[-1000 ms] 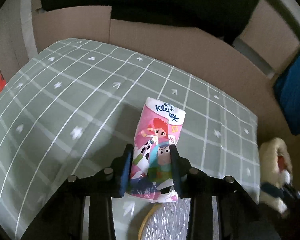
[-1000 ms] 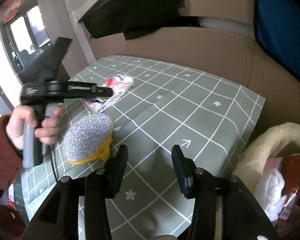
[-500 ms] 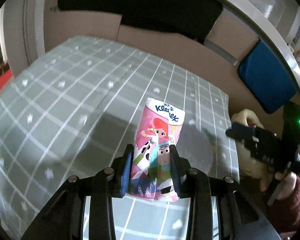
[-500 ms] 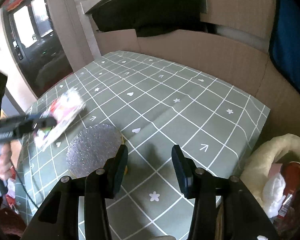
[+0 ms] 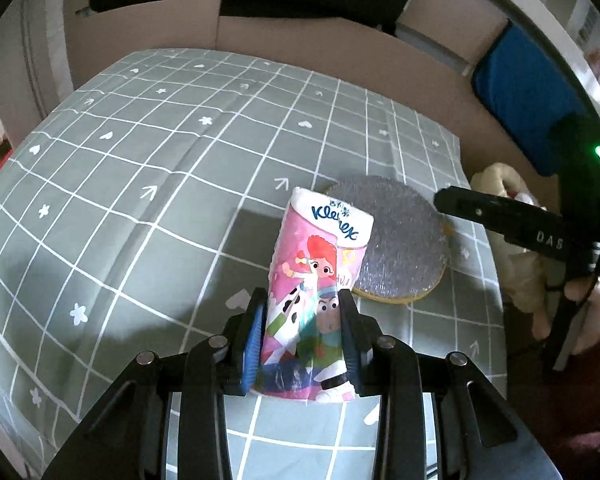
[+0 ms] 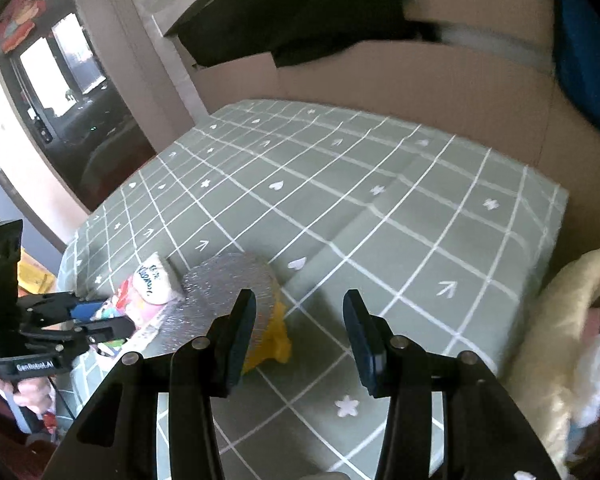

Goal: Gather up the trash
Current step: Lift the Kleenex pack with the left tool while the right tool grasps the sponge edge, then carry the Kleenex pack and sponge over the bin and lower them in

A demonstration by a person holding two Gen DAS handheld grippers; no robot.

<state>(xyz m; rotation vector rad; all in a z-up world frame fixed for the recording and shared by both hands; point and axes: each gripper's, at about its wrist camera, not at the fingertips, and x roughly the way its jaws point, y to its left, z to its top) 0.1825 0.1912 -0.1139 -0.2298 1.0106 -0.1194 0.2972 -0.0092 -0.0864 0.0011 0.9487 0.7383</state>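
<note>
Left wrist view: Kleenex pack (image 5: 314,280) is being pinched by left gripper (image 5: 303,330), lifted above the table's right edge, likely for binning. Right gripper (image 6: 298,330) is being held spread near silver scrubber (image 6: 228,284).

Swung right with the tissue pack (image 5: 314,284): scourer (image 5: 400,240) now just beyond the left tongs (image 5: 302,334), right tongs (image 6: 298,330) nearer.
</note>
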